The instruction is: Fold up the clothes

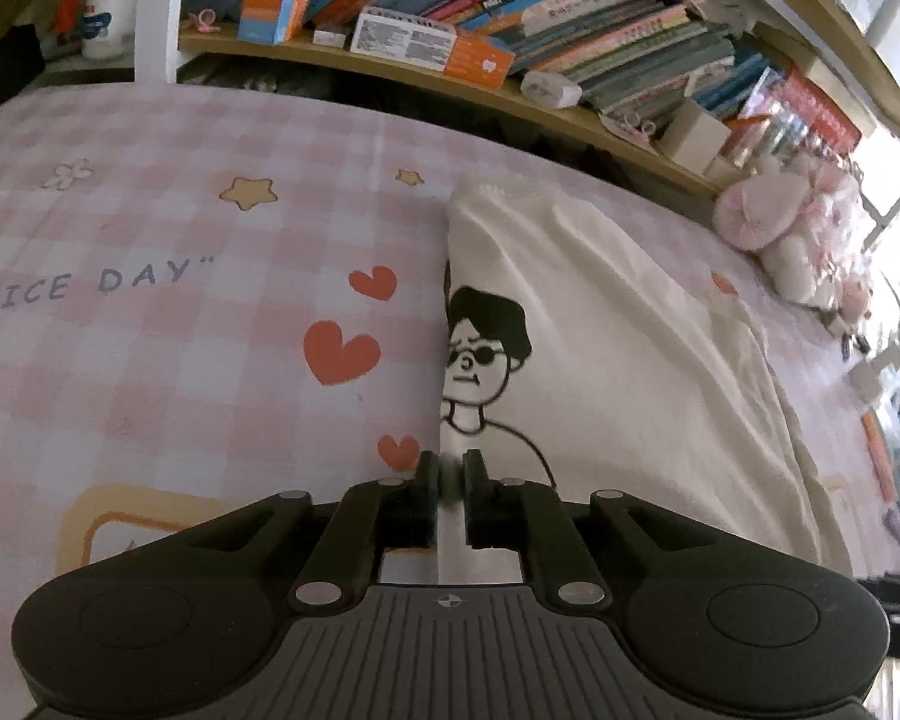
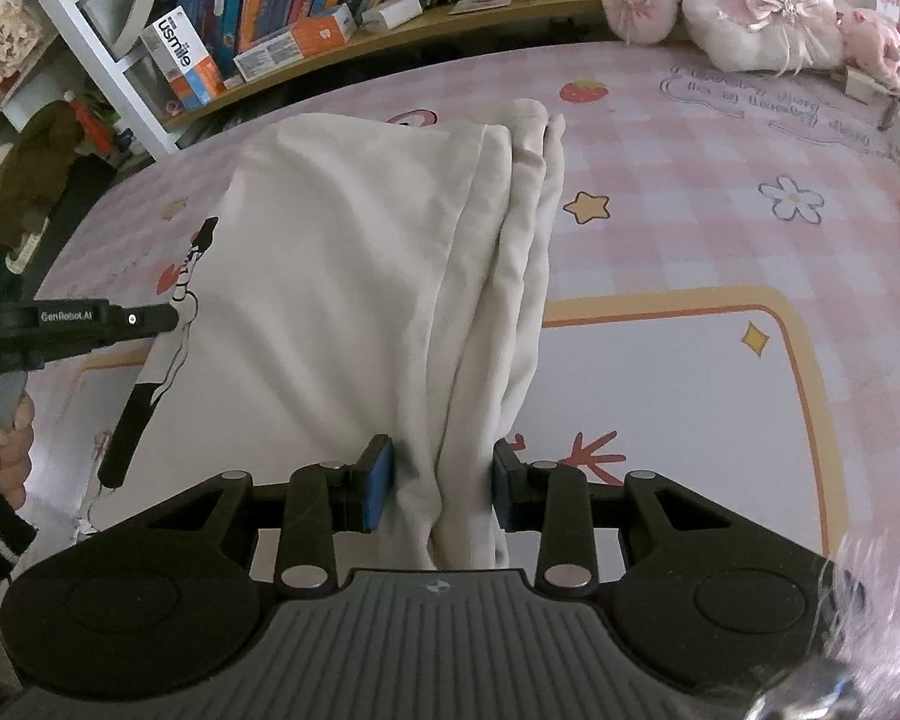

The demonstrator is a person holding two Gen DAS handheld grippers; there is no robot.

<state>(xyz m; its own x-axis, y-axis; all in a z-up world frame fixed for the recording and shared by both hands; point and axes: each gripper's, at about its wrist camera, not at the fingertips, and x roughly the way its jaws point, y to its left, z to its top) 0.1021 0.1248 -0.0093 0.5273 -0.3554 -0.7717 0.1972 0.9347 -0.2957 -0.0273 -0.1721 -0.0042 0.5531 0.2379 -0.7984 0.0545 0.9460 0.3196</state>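
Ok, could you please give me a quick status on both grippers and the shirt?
Left gripper pinched shut on cream cotton T-shirt with cartoon print, near edge. Right gripper open, straddling bunched folds. Pink checked bedsheet around it, nothing obstructing.

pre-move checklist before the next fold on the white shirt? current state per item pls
1. Left gripper pinching the white shirt at its near edge: ok, fingers nearly closed on fabric.
2. Right gripper holding the bunched side of the shirt: cannot tell; cloth sits between the fingers, but contact is unclear.
3. Shirt on the pink checked sheet, not hanging off: ok.
4. Shirt flat: not ok, right side gathered in long pleats.
5. Landing area clear: ok; the plush toys sit at the far edge.
6. Cartoon print side up: ok.
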